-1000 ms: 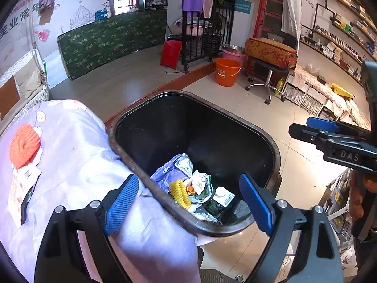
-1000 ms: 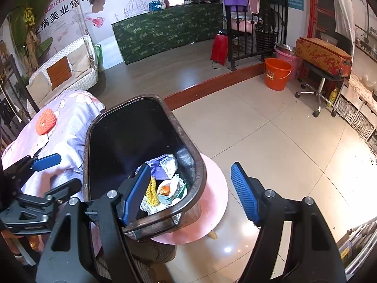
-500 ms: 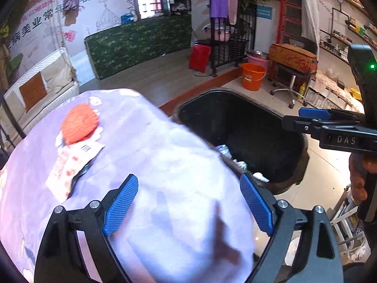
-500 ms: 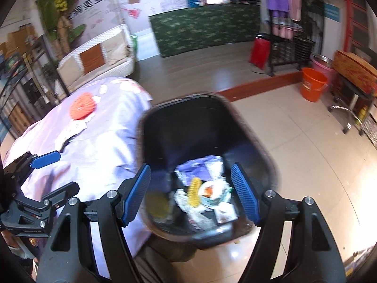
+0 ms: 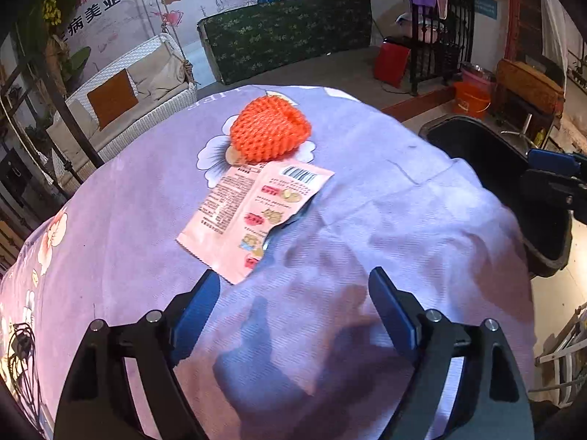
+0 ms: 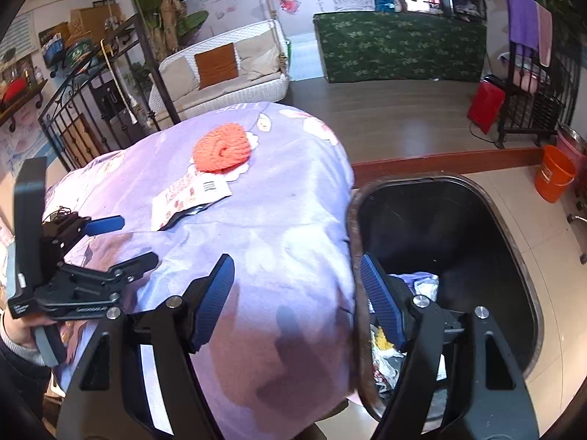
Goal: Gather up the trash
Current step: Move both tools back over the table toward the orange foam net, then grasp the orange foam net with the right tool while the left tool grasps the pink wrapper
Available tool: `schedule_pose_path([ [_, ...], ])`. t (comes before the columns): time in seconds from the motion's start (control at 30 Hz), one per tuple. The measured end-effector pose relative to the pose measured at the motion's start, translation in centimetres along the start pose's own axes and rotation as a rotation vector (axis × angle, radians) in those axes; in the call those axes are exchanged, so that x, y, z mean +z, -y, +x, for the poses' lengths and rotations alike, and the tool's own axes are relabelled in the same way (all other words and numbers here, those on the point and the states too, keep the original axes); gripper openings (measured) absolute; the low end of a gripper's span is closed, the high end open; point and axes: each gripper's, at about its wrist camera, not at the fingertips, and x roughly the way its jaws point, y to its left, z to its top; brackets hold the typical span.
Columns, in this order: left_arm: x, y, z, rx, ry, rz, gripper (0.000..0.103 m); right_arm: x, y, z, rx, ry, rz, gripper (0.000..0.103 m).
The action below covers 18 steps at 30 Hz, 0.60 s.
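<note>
An orange foam fruit net (image 5: 269,134) (image 6: 222,147) lies on the lilac flowered tablecloth (image 5: 385,198) (image 6: 293,212). A pink snack wrapper (image 5: 253,216) (image 6: 189,196) lies flat just in front of it. My left gripper (image 5: 293,311) (image 6: 123,238) hovers over the cloth just short of the wrapper, its jaws closing with nothing between them. My right gripper (image 6: 297,293) is open and empty above the table's edge beside the black trash bin (image 6: 458,242) (image 5: 495,161), which holds crumpled trash (image 6: 422,286).
A white wicker sofa (image 6: 223,73) with an orange cushion, a black iron railing (image 6: 110,84) and a green-covered counter (image 6: 400,44) stand behind the table. An orange bucket (image 6: 554,174) and a red case (image 6: 486,104) sit on the floor at the right.
Both views have swung left from the bin to the table. The net and wrapper now lie in front of my left gripper, whose jaws have narrowed slightly. The bin has slid right.
</note>
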Motion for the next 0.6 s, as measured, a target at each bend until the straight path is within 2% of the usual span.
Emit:
schedule_pose_path([
  [0.1, 0.2, -1.4, 1.8, 0.059, -0.038, 0.035, 0.073, 0.6, -1.3, 0.7, 0.011, -0.01, -0.023, 0.071],
  [0.3, 0.8, -2.7, 5.4, 0.054, -0.11, 0.075, 0.071, 2.1, -2.6, 2.4, 0.022, -0.035, -0.053, 0.071],
  [0.4, 1.6, -3.1, 6.4, 0.029, -0.117, 0.056, 0.068, 3.2, -3.1, 3.8, 0.042, -0.051, -0.058, 0.071],
  [0.53, 2.3, -4.0, 7.0, 0.009, -0.112, 0.02, 0.057, 5.6, -4.2, 6.6, 0.09, -0.083, -0.058, 0.071],
  [0.6, 2.4, -4.4, 7.1, 0.019, -0.098, 0.006, 0.047, 6.7, -4.8, 8.4, 0.122, -0.104, -0.049, 0.071],
])
